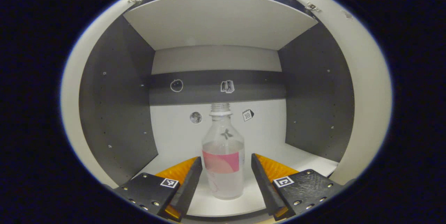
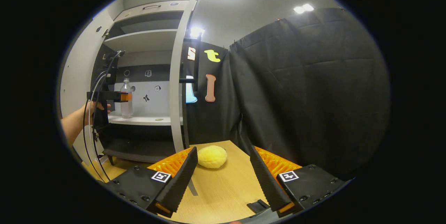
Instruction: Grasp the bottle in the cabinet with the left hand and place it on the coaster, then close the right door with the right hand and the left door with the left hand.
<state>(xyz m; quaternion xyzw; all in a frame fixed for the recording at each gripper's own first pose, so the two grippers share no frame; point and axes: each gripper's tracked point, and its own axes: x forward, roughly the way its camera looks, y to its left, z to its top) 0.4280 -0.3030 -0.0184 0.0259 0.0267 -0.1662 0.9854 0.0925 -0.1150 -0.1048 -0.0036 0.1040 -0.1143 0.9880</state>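
Observation:
A clear plastic bottle (image 1: 223,154) with a pink label and no cap stands upright on the white cabinet shelf (image 1: 299,157). My left gripper (image 1: 226,157) is open, one finger on each side of the bottle, with a small gap on both sides. In the right gripper view the bottle (image 2: 126,98) stands in the open cabinet at the far left, and a hand holds the left gripper (image 2: 120,97) up to it. The right door (image 2: 176,77) is seen edge-on, swung open. My right gripper (image 2: 223,151) hangs open over the wooden table (image 2: 223,189), just short of a round yellow coaster (image 2: 212,156).
Both doors stand open, the left door (image 1: 71,95) and right door (image 1: 369,88) flanking the compartment. A grey shelf board (image 1: 219,18) lies overhead. Small stickers dot the back wall (image 1: 174,130). Cables (image 2: 92,112) trail from the left gripper. Black cloth (image 2: 306,95) backs the table.

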